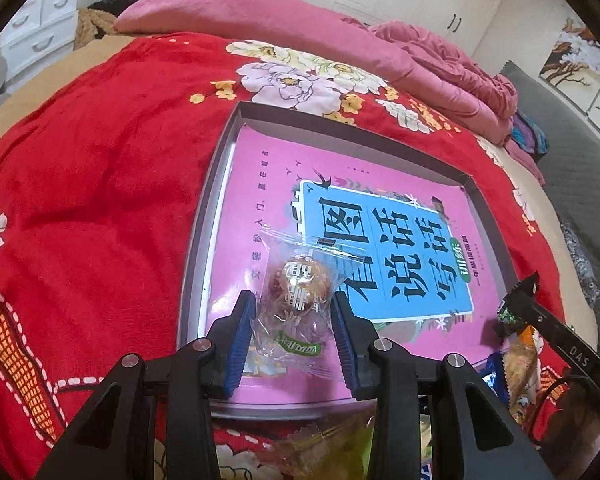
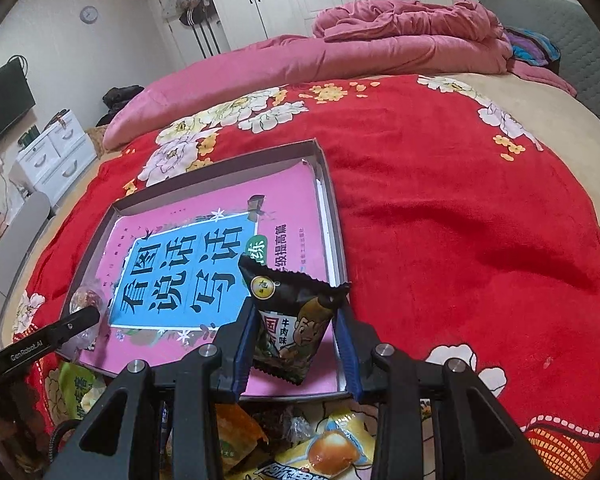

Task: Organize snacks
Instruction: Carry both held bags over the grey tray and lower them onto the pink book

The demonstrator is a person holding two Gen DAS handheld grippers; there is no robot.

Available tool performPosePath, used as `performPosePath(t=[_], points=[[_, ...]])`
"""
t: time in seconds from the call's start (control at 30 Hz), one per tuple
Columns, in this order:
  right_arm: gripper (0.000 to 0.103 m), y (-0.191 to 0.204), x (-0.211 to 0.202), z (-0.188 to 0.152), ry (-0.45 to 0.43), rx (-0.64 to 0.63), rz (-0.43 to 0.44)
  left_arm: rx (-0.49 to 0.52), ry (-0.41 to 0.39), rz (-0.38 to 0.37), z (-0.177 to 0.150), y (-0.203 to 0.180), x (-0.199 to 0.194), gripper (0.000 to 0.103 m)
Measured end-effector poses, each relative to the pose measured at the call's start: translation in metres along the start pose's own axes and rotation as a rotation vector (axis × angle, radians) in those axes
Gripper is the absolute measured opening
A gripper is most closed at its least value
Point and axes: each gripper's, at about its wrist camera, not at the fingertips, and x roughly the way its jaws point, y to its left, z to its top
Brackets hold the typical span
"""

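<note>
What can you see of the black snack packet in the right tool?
The black snack packet is a small glossy pillow pouch with zigzag-cut ends, a round yellow badge near its top and a cartoon figure with Chinese text lower down. It looks sealed and puffed. It stands roughly upright, tilted a little, gripped at both sides by the blue pads of the right tool, above the near corner of the grey tray.

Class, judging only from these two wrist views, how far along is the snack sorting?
Barely begun. Done: nothing; the tray holds only the pink book. In hand: left gripper holds a clear-wrapped candy, right gripper a black snack packet, both over the tray. Left: the loose snack pile on the blanket.
</note>
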Motion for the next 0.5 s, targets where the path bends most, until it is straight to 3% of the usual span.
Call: performPosePath(t=[0.5], points=[[0.038, 0.0081, 0.0083, -0.0027, 0.022, -0.030, 0.021, 0.058, 0.016, 0.016, -0.0040, -0.0095, 0.0035, 0.041]])
